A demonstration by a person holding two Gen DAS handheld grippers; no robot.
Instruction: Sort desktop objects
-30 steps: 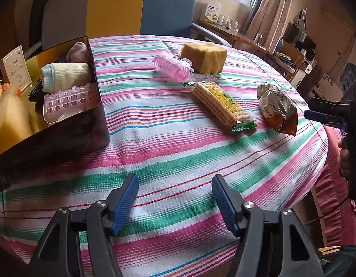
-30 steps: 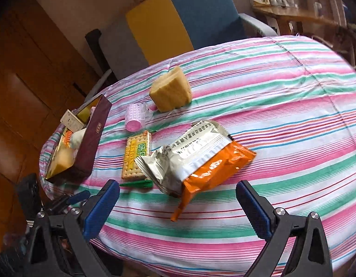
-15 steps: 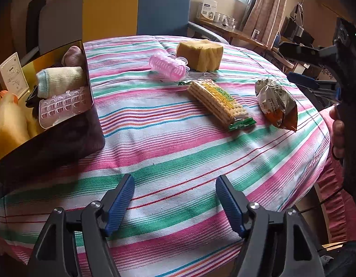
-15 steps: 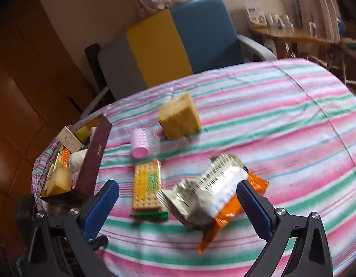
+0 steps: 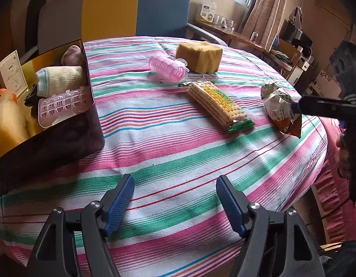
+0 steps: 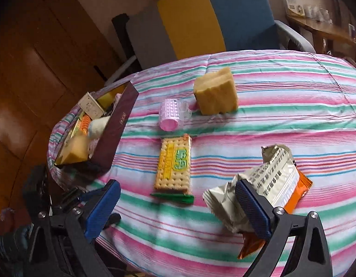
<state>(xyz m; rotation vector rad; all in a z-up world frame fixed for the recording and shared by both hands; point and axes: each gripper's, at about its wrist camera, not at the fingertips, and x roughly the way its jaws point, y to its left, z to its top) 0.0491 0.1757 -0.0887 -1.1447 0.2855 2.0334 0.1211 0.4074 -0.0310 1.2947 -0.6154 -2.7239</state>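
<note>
On the round table under a striped cloth lie a cracker packet, a silver and orange snack bag, a pink hair roller and a yellow sponge block. My left gripper hangs open over bare cloth near the front edge. My right gripper is open too, with the cracker packet just beyond the gap. Its right finger covers part of the snack bag. In the left wrist view one dark finger reaches over that bag.
A dark maroon box at the left holds a rolled sock, a pink plastic tray, a card and a yellow sponge. A yellow, blue and grey armchair stands behind. The table drops off at the right, by a pink frill.
The right gripper swung leftward: the snack bag slid from the middle of its view to under the right finger, and the cracker packet is now centred. The left gripper kept still.
</note>
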